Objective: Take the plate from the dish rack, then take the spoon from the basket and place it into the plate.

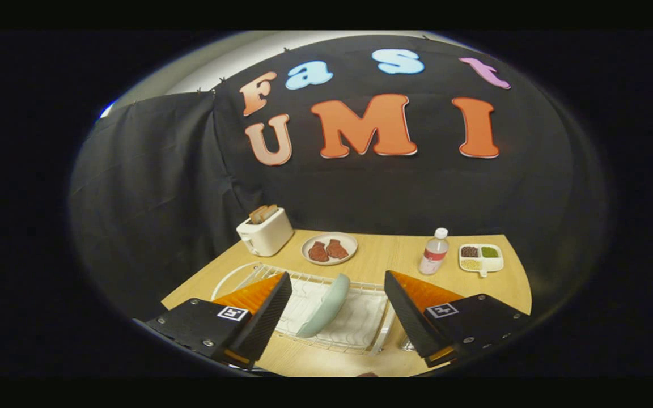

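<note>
Pale wood underfoot, so to speak: a light wooden tabletop (372,266) runs across the booth, and the gripper (338,294) hangs above its near side with its two fingers spread wide, nothing between them but air. Directly below that gap sits the white wire dish rack (355,326), and standing on edge in it, tilted, is the pale green-blue plate (324,306), its rim reaching up between the two fingers. Neither finger touches the plate; the left finger (264,309) is just beside it, the right finger (411,309) a little further off. A curved white wire loop (225,279), part of the rack or of something beside it, I cannot tell which, peeks out behind the left finger.

Beyond the rack, toward the black cloth wall, a round beige plate (329,248) holds two reddish-brown pieces of meat (327,250). To its left stands a white two-slot toaster (264,231) with slices of toast (263,213) poking up from the top. To the right, a small clear plastic bottle with a white cap and a red-and-white label (434,252) stands upright, and just beside it lies a white divided dish (480,258) with dark, green and yellowish grains in separate compartments.
</note>
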